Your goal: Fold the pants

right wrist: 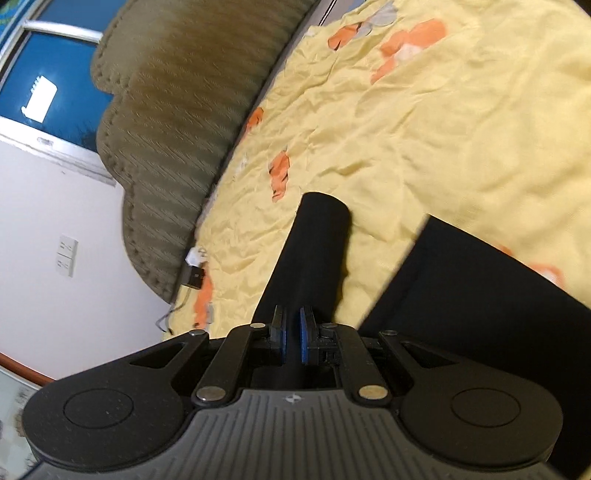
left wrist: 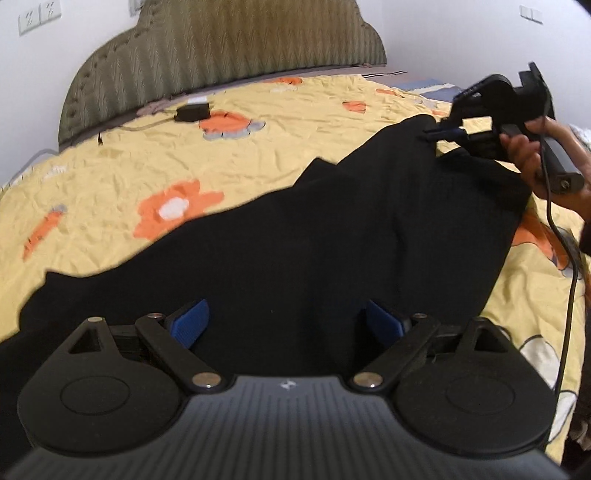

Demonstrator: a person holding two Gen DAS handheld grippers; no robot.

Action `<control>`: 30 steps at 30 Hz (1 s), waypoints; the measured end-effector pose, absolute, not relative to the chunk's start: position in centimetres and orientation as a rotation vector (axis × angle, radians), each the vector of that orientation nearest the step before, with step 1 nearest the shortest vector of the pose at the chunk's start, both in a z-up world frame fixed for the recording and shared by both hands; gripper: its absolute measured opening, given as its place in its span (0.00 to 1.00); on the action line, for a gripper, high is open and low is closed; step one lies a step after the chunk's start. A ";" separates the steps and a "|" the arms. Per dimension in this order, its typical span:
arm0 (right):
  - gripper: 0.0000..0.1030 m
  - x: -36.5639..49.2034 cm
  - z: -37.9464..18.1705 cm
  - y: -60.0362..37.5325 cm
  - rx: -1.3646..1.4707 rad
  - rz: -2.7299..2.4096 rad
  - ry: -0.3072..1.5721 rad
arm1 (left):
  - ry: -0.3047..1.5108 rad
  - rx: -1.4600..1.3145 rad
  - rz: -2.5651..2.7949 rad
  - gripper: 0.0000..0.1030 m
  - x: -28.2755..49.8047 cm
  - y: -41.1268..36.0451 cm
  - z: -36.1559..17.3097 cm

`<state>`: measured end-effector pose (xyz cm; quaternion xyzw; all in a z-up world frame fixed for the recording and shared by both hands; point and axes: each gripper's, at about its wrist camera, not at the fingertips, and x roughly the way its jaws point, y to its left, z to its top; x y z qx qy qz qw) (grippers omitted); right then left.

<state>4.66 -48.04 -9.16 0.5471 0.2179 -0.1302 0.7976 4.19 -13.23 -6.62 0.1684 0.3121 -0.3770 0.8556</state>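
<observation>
Black pants (left wrist: 314,243) lie spread across a yellow bedspread (left wrist: 122,162) printed with orange flowers. My left gripper (left wrist: 288,321) hovers low over the near part of the pants. Its blue pads (left wrist: 192,321) stand wide apart and grip nothing. At the upper right a hand (left wrist: 524,147) holds my right gripper (left wrist: 443,131), shut on a far edge of the pants and lifting it. In the right wrist view my right gripper (right wrist: 293,332) pinches a fold of the black pants (right wrist: 317,243) that juts forward between the pads. More of the pants hangs to the right.
An olive padded headboard (left wrist: 229,44) runs along the far side of the bed. A small black box (left wrist: 192,110) with a cable lies on the bedspread near it. The right gripper's cable (left wrist: 569,266) dangles down the bed's right side. Wall sockets (left wrist: 38,16) and a window (right wrist: 55,74) are behind.
</observation>
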 end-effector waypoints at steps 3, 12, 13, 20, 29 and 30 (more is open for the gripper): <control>0.10 8.1 -7.2 -47.2 1.092 -0.208 0.466 | 0.647 0.324 -0.780 0.90 4.5 -12.6 -7.3; 0.63 5.9 -2.8 -47.4 0.879 -0.239 0.445 | 0.625 0.309 -0.760 0.99 4.7 -12.2 -7.9; 0.63 5.0 -3.7 -47.5 0.820 -0.289 0.496 | 0.628 0.303 -0.762 1.00 4.8 -12.2 -8.0; 0.63 6.0 -7.4 -48.3 0.952 -0.335 0.582 | 0.626 0.298 -0.762 1.00 4.8 -12.1 -8.0; 0.83 7.7 1.4 -42.1 0.679 -0.125 0.364 | 0.629 0.286 -0.765 1.00 4.8 -12.1 -8.0; 0.83 7.3 1.3 -41.8 0.621 -0.162 0.400 | 0.630 0.283 -0.767 1.00 4.8 -12.0 -8.0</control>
